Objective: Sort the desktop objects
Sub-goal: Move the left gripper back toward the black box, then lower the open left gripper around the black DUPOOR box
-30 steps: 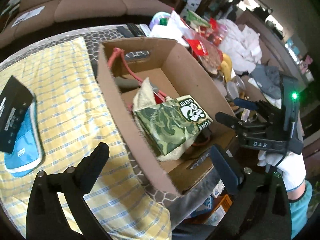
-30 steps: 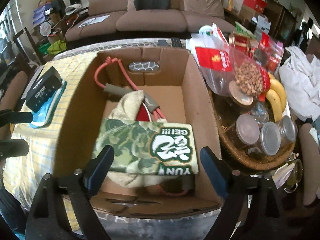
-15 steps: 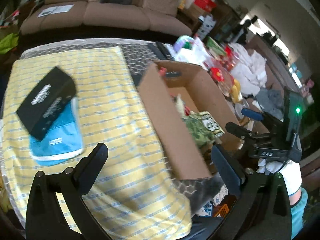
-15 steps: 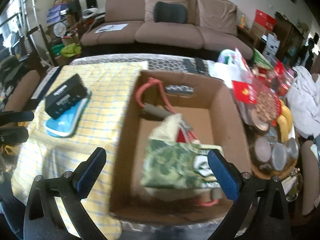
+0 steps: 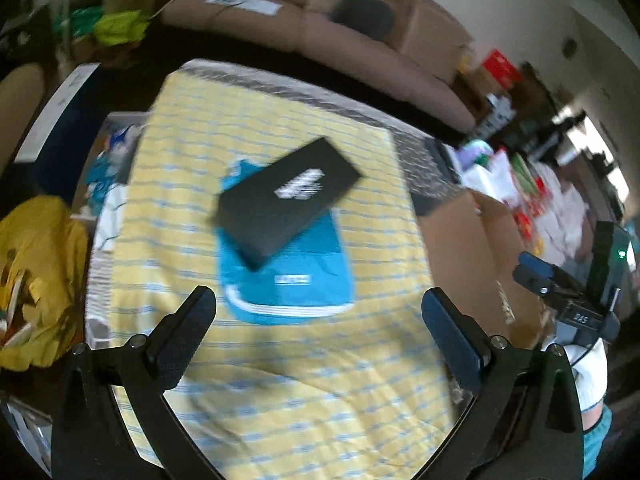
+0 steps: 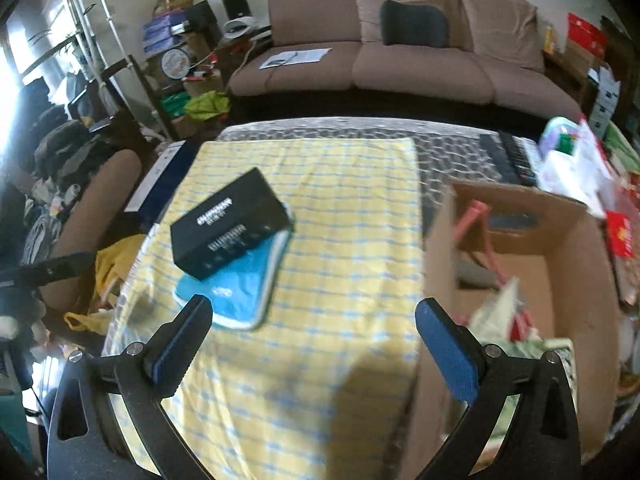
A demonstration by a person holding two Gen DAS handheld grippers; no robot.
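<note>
A black box with white lettering lies on a blue pouch on the yellow checked cloth. Both also show in the right wrist view, the box on the pouch. My left gripper is open and empty, just short of the pouch. My right gripper is open and empty above the cloth, right of the pouch. The cardboard box at the right holds a green camouflage packet, a red cord and cloth.
A brown sofa stands behind the table. Snack bags and jars crowd the table's right end. A yellow bag and clutter lie off the left edge. The right gripper's body shows in the left wrist view.
Both grippers have swung left, away from the cardboard box and toward the black box and blue pouch. Both stay open and empty.
</note>
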